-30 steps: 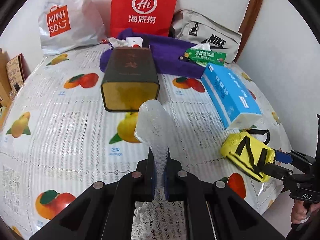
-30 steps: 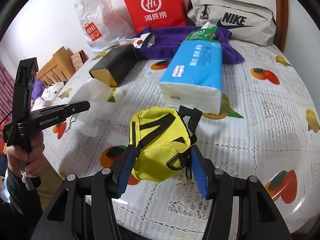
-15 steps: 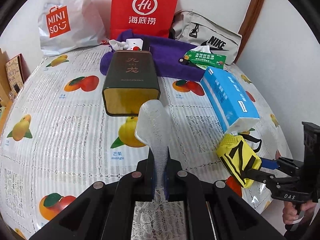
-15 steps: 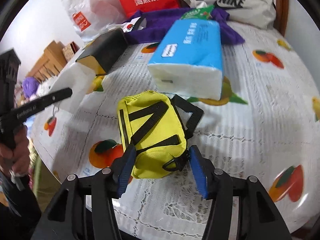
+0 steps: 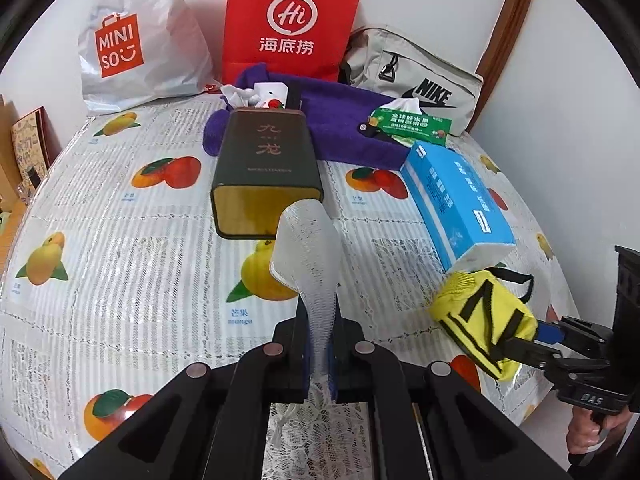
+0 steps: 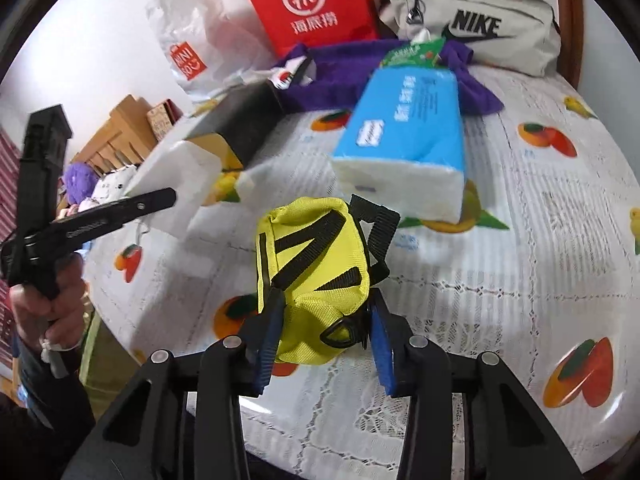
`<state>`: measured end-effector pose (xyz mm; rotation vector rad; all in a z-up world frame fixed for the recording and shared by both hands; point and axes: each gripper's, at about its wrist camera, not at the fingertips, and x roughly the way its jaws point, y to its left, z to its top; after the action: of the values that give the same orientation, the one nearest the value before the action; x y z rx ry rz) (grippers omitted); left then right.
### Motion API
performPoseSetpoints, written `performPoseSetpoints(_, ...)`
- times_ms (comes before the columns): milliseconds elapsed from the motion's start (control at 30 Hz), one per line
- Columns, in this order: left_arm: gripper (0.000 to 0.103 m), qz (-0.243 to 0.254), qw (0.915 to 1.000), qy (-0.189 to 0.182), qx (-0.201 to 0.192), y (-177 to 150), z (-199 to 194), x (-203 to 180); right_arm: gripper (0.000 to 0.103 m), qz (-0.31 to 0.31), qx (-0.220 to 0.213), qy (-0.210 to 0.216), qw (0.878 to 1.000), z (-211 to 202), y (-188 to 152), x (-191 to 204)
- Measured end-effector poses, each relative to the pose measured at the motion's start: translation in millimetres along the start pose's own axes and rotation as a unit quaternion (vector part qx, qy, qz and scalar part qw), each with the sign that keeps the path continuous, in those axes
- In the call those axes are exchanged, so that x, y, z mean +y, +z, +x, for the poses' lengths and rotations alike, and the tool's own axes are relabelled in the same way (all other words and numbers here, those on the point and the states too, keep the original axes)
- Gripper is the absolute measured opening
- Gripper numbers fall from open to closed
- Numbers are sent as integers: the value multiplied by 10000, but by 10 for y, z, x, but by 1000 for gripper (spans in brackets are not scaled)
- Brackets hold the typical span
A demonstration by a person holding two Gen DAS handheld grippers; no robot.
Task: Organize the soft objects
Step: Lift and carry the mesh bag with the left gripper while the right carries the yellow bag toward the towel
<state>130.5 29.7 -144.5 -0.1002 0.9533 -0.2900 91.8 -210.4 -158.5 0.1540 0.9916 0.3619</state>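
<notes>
Reading MINISO bag (image 5: 132, 48), NIKE pouch (image 5: 420, 76)

shopping bags (image 5: 294, 24): 2 | tissue packs (image 5: 456, 196): 2 | pouches (image 6: 316, 264): 2 | tin (image 5: 266, 168): 1

Pouch (image 6: 312, 256): yellow, being crossed by black straps.
Mesh sleeve (image 5: 308, 256): white, ribbed.
Tissue pack (image 5: 456, 196): blue with white ends.
Tablecloth (image 5: 120, 264): white lace, being patterned with orange and yellow fruit.
Tin (image 5: 266, 168): dark, gold-ended.
Towel (image 5: 340, 120): purple.

Matt woven yellow pouch (image 6: 316, 264), ribbed white mesh cloth (image 5: 310, 256), glossy tablecloth (image 5: 120, 264)
</notes>
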Motion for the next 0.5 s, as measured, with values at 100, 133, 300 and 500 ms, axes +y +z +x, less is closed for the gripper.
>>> performPoseSetpoints(100, 7, 6, 10000, -13, -60, 27, -61, 25, 41, -64, -101, 74, 9999, -118, 51, 58)
performPoseSetpoints(133, 7, 14, 10000, -8, -67, 39, -80, 31, 41, -86, -134, 84, 9998, -148, 68, 80)
performPoseSetpoints(300, 6, -34, 9998, -32, -183, 138, -199, 82, 41, -112, -346, 36, 9993, -321, 165, 108)
performPoseSetpoints(500, 6, -46, 9997, -19, -258, 314, -249, 111, 41, -167, -563, -137, 9982, -449, 397, 50)
